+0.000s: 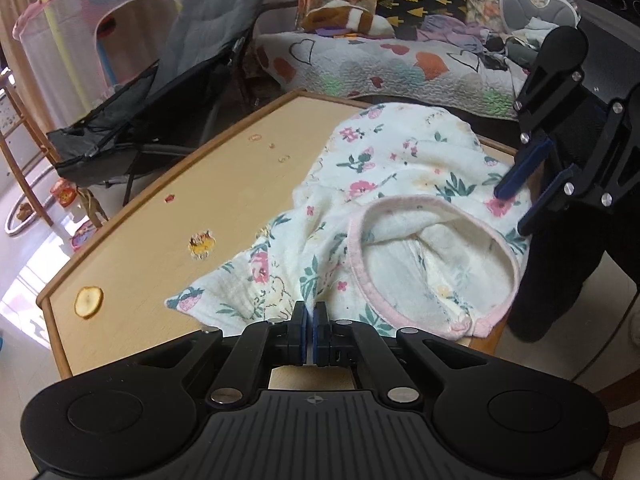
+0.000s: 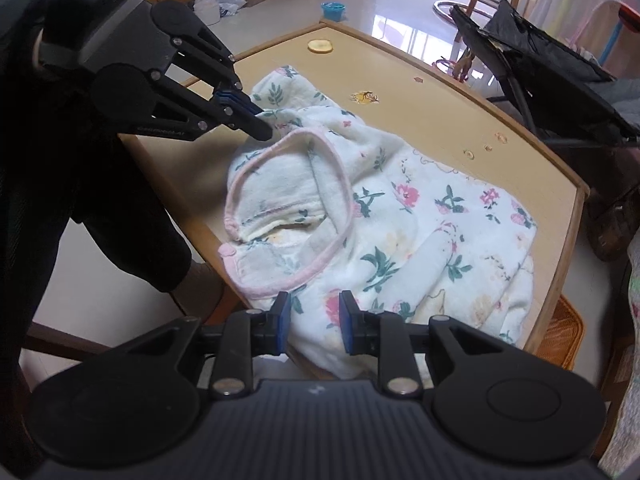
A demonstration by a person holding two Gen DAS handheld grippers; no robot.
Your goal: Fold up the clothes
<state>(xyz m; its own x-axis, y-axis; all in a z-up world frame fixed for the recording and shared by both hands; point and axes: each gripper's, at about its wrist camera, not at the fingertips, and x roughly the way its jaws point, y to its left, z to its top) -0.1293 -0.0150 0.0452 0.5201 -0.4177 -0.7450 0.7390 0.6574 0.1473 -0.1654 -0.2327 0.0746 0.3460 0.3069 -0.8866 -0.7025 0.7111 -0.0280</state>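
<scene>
A white floral garment (image 1: 400, 168) (image 2: 420, 220) with a pink-trimmed neck opening lies crumpled on the wooden table (image 1: 160, 240) (image 2: 420, 112), near its front edge. My left gripper (image 1: 310, 314) (image 2: 262, 126) is shut on a pinch of the cloth beside the neck opening. My right gripper (image 2: 313, 314) (image 1: 516, 208) sits at the other side of the neckline. Its jaws stand apart with a fold of the floral cloth between the pads, and I see no clear pressing on it.
A yellow round slice (image 1: 89, 302) (image 2: 320, 46) and small stickers lie on the table's bare part. A dark folding chair (image 1: 160, 100) (image 2: 540, 72) stands beyond it, a quilted couch (image 1: 380, 64) behind. A person's dark-clad leg (image 2: 132, 220) is at the table's edge.
</scene>
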